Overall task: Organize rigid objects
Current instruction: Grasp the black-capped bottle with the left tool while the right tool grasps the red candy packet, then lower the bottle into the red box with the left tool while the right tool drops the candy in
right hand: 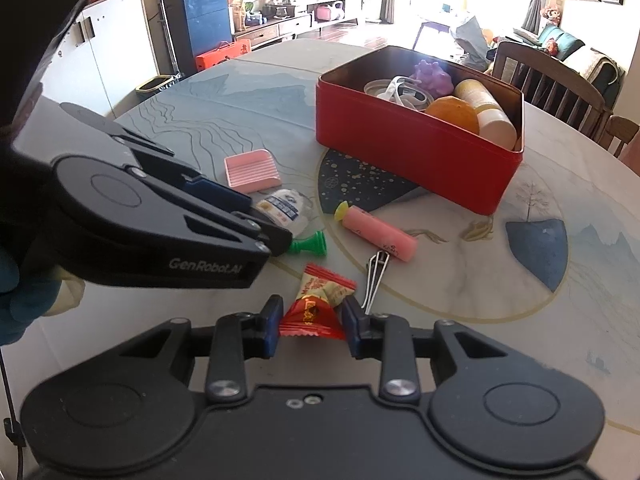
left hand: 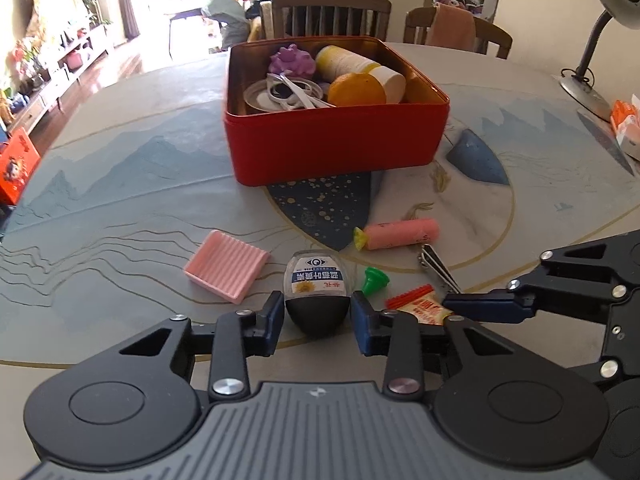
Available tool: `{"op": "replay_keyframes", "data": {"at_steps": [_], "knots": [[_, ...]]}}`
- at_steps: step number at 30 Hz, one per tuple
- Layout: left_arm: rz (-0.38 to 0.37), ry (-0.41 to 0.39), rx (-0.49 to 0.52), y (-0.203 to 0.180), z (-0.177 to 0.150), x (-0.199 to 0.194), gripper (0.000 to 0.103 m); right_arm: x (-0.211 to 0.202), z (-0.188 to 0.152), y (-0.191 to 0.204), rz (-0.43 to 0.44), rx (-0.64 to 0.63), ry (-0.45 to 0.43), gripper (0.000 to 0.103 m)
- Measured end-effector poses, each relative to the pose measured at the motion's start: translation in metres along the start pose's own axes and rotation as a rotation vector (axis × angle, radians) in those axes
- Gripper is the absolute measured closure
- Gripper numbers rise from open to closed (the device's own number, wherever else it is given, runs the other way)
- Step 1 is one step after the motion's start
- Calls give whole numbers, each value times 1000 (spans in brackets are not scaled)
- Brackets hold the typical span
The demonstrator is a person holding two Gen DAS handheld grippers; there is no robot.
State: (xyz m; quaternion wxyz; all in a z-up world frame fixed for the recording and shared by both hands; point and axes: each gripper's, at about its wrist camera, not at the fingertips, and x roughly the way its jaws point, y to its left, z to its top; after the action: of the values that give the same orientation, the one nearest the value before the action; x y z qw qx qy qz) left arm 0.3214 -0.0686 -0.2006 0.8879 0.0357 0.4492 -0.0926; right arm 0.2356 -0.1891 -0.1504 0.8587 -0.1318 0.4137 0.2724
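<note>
My left gripper (left hand: 318, 316) is shut on a small eye-drop bottle (left hand: 316, 280). Its blue pads press the bottle's black cap, and the bottle lies on the table. My right gripper (right hand: 312, 320) is shut on a red and yellow candy packet (right hand: 316, 300), low over the table. Loose between them lie a green cone-shaped piece (left hand: 376, 280), a pink roll (left hand: 400, 234), a metal nail clipper (left hand: 438, 270) and a pink ribbed dish (left hand: 226, 270). Behind stands an open red tin (left hand: 336, 148) with an orange, a white and yellow cylinder, a purple toy and a can lid inside.
The two grippers sit close side by side, and the right gripper's blue finger (left hand: 480, 306) reaches in beside the left one. A desk lamp (left hand: 592, 60) and small boxes (left hand: 626, 124) stand at the table's right edge. Wooden chairs (left hand: 332, 12) line the far side.
</note>
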Motion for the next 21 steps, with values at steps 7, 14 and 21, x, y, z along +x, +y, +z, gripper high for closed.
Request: {"op": "replay_keyframes", "data": {"at_steps": [7,14,21], "knots": [[-7,1,-82,13,-4,-14,69,-18,1,3,-3,8,-49,73],[-15,-13,-107,20,-7,-31,69,-39,8,3,-14,3,-87,73],[-9,-43,-109,29,-3,-48,69,-55,21,-3,-34,11,-134,73]]}}
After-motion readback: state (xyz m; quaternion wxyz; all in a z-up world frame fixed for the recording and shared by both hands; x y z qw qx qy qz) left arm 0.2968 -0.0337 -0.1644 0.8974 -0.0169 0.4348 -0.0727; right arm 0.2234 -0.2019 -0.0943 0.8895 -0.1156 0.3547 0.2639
